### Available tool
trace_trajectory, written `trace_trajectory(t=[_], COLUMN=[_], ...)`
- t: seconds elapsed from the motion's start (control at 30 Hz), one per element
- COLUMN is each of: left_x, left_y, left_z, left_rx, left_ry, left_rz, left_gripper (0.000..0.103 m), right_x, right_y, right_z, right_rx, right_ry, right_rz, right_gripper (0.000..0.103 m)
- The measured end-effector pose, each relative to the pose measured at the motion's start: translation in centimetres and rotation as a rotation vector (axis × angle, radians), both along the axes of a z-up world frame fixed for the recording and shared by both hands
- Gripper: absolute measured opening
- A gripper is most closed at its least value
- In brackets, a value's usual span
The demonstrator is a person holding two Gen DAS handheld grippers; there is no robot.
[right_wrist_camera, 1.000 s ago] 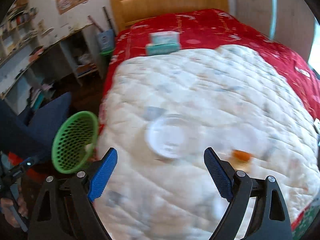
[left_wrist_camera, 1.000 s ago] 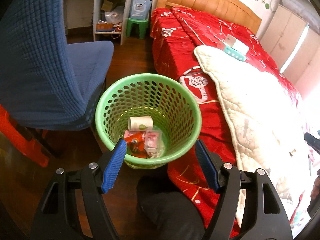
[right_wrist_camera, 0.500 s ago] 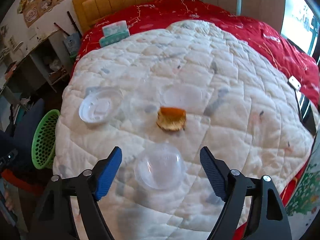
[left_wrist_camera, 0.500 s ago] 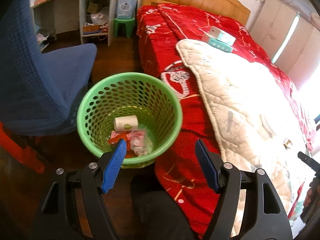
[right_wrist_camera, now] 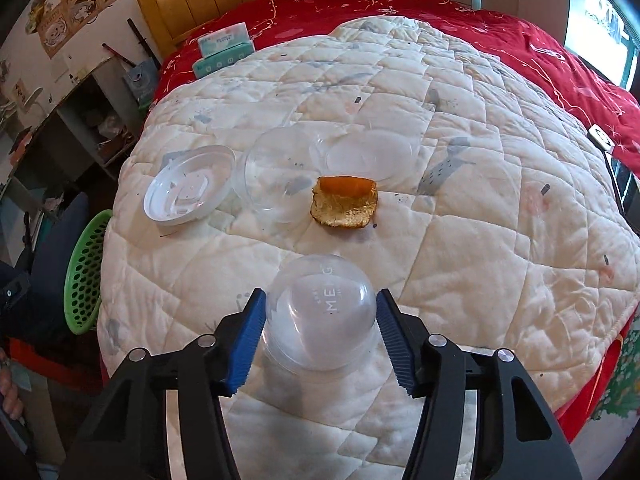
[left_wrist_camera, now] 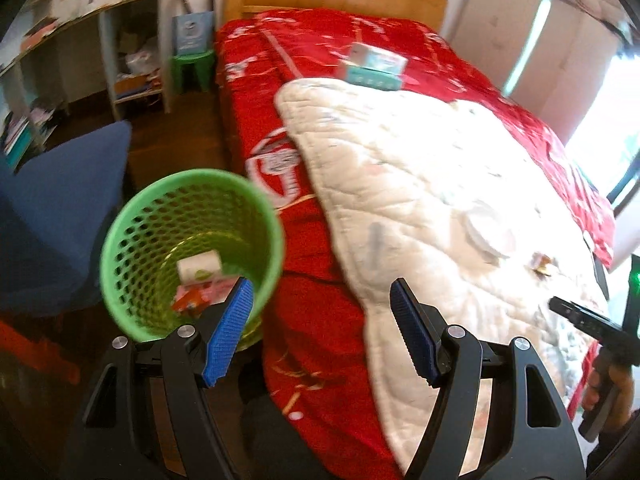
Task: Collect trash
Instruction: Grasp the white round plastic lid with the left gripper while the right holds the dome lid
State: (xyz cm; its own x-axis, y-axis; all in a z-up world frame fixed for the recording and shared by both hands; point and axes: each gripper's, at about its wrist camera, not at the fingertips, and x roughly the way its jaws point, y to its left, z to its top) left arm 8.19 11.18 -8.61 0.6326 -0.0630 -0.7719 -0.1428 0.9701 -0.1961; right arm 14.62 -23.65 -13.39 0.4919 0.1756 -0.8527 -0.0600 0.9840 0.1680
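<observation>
A clear plastic dome lid (right_wrist_camera: 322, 312) lies on the white quilt (right_wrist_camera: 480, 240), between the fingers of my right gripper (right_wrist_camera: 320, 334); the jaws stand open close to its sides. Beyond it lie an orange peel (right_wrist_camera: 345, 202), a white plastic lid (right_wrist_camera: 188, 186) and two clear plastic containers (right_wrist_camera: 276, 172) (right_wrist_camera: 366, 156). The green mesh trash basket (left_wrist_camera: 188, 248) stands on the floor beside the bed and holds a paper roll (left_wrist_camera: 199, 267) and wrappers. My left gripper (left_wrist_camera: 320, 332) is open and empty above the bed's edge, next to the basket.
A tissue box (right_wrist_camera: 224, 50) sits on the red bedspread (left_wrist_camera: 280, 80) near the headboard. A blue chair (left_wrist_camera: 60, 200) stands left of the basket. Shelves (left_wrist_camera: 132, 60) and a green stool (left_wrist_camera: 192, 68) stand along the far wall. A phone (right_wrist_camera: 600, 136) lies at the bed's right edge.
My right gripper has moved forward and down over the quilt until the clear dome lid sits between its fingers. My left gripper has swung right, from over the basket toward the bed.
</observation>
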Motion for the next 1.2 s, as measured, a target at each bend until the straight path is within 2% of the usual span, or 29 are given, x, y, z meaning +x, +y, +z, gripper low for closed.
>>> trace_trajectory(t=[0.23,0.4,0.73,0.8,0.9,0.97,1.2], left_x=[2.4,3.5,5.3,5.9,6.9,7.6,10.4], left_y=[-5.5,-8.4,-13.6,-14.4,-15.8,-16.8,-18.7], left_z=[1.0,1.1,0.8,0.6,0.1,-0.2,-2.1], left_rx=[-0.004,-0.016,0.027,0.027,0.053,0.076,0.153], left_ry=[-0.027,-0.025,-0.018,-0.010,-0.004,-0.003,0.035], left_rz=[-0.143,-0.210,-0.349,-0.369,-0.402,-0.420,-0.480], left_gripper=[0.070,0.070,0.071,0.077,0.080,0.088,0.090], right_x=[-0.6,-1.1,-1.9,-2.0,-2.2,-2.2,-2.2], right_y=[-1.0,-2.2,-4.2,-4.4,-4.8,-5.0,-5.3], right_z=[0.8,1.6,2.4,2.5,2.6,2.7,2.8], right_rx=[0.014,0.023,0.050,0.055,0.064,0.069,0.078], right_ry=[-0.020,-0.038,-0.058,-0.061,-0.066,-0.068,-0.072], right_rz=[-0.012,-0.028,-0.060,-0.063,-0.069,-0.072,-0.075], right_gripper=[0.055,0.055,0.055,0.054,0.054,0.055,0.055])
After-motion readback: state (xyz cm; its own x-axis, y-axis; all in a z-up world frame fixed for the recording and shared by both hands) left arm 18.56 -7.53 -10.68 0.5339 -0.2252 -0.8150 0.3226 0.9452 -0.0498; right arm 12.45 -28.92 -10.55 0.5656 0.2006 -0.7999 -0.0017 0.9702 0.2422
